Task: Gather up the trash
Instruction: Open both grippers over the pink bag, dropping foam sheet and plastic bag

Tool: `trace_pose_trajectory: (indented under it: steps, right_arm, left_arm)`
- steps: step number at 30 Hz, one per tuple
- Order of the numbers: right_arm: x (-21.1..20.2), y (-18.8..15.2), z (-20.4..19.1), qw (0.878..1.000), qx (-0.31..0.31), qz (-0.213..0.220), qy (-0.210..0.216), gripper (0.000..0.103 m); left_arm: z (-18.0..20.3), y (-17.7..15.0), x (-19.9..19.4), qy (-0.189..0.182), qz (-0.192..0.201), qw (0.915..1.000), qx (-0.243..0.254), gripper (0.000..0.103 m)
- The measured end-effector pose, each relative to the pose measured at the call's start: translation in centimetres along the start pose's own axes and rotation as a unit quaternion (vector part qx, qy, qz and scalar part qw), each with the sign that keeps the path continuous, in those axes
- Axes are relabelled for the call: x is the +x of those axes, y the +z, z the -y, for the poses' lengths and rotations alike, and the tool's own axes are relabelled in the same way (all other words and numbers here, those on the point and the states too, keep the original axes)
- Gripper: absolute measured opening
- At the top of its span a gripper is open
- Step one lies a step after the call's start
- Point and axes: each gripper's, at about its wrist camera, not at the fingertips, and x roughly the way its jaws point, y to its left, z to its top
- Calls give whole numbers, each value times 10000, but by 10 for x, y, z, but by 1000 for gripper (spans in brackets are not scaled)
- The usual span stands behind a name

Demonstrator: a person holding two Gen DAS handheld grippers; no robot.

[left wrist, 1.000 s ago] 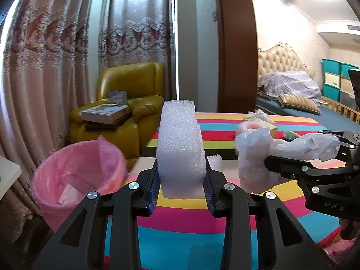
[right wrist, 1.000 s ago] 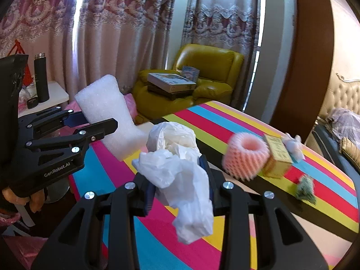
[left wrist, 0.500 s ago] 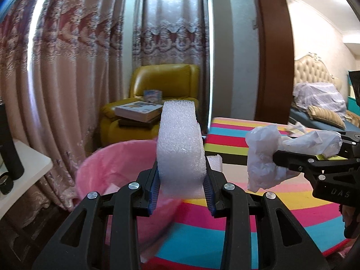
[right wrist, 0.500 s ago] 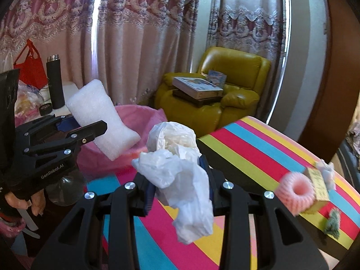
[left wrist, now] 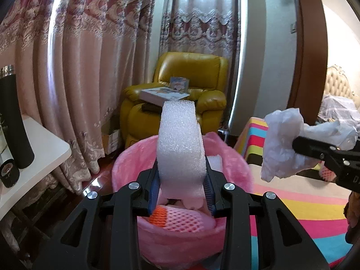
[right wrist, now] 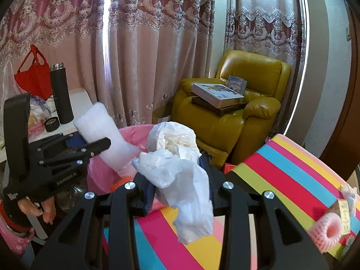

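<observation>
My left gripper (left wrist: 181, 193) is shut on a white foam block (left wrist: 181, 144), held upright directly over a bin lined with a pink bag (left wrist: 234, 164). Inside the bin lie a pink and orange foam net (left wrist: 177, 219) and other scraps. In the right wrist view the foam block (right wrist: 105, 135) and the left gripper (right wrist: 99, 146) hang over the pink bin (right wrist: 132, 135). My right gripper (right wrist: 180, 180) is shut on crumpled white plastic bags (right wrist: 180, 168), above the striped table's corner beside the bin. From the left wrist view the bags (left wrist: 283, 144) hang at the right.
A striped table (right wrist: 281, 180) carries a pink foam net ring (right wrist: 326, 229) and a small box (right wrist: 344, 211) at its far right. A yellow armchair (left wrist: 191, 85) with books stands behind the bin. A white side table (left wrist: 42, 148) with a black flask (left wrist: 13, 121) lies to the left.
Both grippers have swung left from above the striped table toward the pink bin, each keeping its load. The foam block now hangs over the bin's mouth; the bags trail beside it.
</observation>
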Motion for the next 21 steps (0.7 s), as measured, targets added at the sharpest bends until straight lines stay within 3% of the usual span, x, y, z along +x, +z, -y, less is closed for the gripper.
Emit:
trace_pose_trajectory:
  steps: [6, 7, 8, 10, 12, 13, 14, 16, 21]
  right_arm:
    - [32, 14, -8, 9999, -59, 39, 112, 39]
    - [38, 17, -8, 9998, -45, 65, 164, 43]
    - [46, 21, -6, 9994, 43, 57, 334, 57]
    - [51, 28, -2, 9987, 207, 164, 437, 68]
    - [50, 31, 3, 9973, 391, 211, 591, 74]
    - [47, 31, 7, 9967, 467, 255, 618, 80]
    - [40, 31, 11, 9963, 530, 338, 593, 80]
    - [27, 28, 17, 9964, 523, 395, 539, 80]
    - [-24, -1, 41, 9969, 496, 569, 209, 80]
  left_arm:
    - [-12, -3, 15, 144, -126, 9997, -132, 34]
    - [-13, -4, 18, 173, -165, 9996, -135, 34]
    - [-14, -6, 22, 250, -227, 9993, -132, 35]
    - [-13, -11, 24, 352, -298, 9989, -78, 37]
    - [-14, -16, 21, 471, -321, 9984, -52, 56]
    - [-15, -19, 18, 529, -293, 9981, -74, 80]
    - [-16, -22, 11, 600, -176, 9980, -129, 87]
    - [-18, -24, 3, 738, -24, 9972, -140, 87]
    - [-3, -23, -10, 645, 65, 9979, -59, 93]
